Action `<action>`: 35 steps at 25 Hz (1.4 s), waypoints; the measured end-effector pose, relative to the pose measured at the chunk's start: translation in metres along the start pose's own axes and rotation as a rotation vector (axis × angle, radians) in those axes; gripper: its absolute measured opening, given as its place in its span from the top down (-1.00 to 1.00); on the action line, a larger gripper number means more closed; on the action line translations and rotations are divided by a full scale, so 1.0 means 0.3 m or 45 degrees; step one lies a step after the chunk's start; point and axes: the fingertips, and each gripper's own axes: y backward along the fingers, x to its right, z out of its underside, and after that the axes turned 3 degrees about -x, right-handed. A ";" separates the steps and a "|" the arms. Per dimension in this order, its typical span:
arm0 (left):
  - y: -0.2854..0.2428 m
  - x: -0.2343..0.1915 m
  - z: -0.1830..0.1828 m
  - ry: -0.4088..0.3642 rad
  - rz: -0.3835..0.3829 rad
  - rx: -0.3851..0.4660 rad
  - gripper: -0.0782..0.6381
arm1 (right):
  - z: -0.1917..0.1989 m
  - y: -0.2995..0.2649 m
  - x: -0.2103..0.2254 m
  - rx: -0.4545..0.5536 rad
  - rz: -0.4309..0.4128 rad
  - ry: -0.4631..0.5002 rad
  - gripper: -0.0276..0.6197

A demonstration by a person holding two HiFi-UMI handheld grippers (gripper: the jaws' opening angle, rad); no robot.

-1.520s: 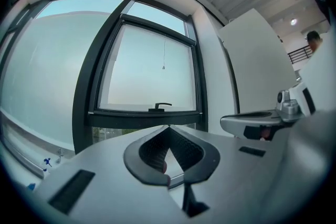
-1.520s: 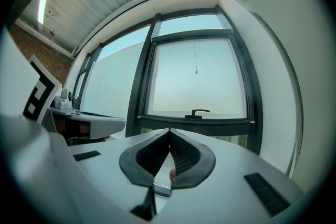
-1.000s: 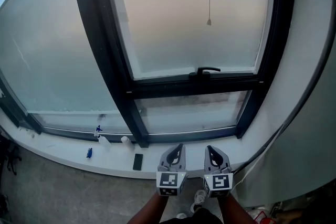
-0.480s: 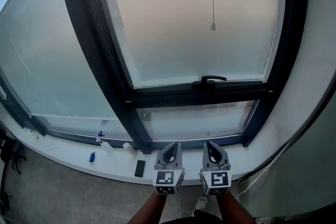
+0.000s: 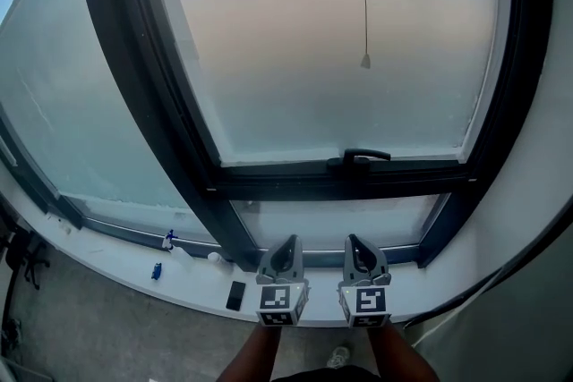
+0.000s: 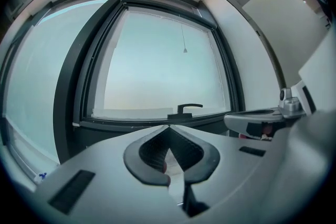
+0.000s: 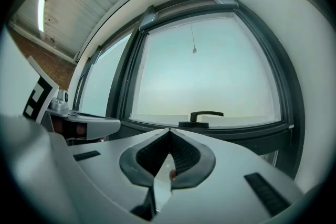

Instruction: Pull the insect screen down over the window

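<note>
At 6 o'clock in the head view: left gripper and right gripper side by side, level, noses toward the window. Both pairs of jaws are pressed together with nothing between them, probably a carrying pose for the approach.

7 to 8 o'clock, on the white sill: a flat black device and small blue items, too small to identify.

Beyond, at 3 o'clock near centre: black window handle.

1 o'clock: pull cord hanging mid-pane, likely for reach. The insect screen is not down, and its roll is out of view above.

No legible writing, only square markers.

The cord and window frame run past the head view's top edge.
</note>
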 end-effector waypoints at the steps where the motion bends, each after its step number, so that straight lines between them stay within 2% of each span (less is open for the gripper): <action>1: -0.021 0.002 -0.007 0.003 -0.008 0.006 0.78 | 0.001 -0.015 0.019 0.001 -0.004 -0.014 0.91; 5: -0.088 -0.006 -0.031 -0.034 -0.059 0.034 0.78 | -0.020 -0.065 0.083 -0.001 -0.013 0.018 0.91; 11: -0.159 0.018 -0.108 0.001 -0.079 0.087 0.78 | -0.106 -0.113 0.132 0.070 -0.004 0.094 0.91; 17: -0.226 0.038 -0.184 -0.010 -0.040 0.153 0.78 | -0.120 -0.178 0.153 0.095 0.045 0.093 0.91; 22: -0.300 -0.027 -0.158 -0.008 -0.026 0.108 0.78 | -0.155 -0.244 0.175 0.119 0.076 0.121 0.91; 35: -0.462 -0.098 -0.338 -0.030 0.101 0.271 0.78 | -0.273 -0.408 0.236 0.193 0.192 0.165 0.91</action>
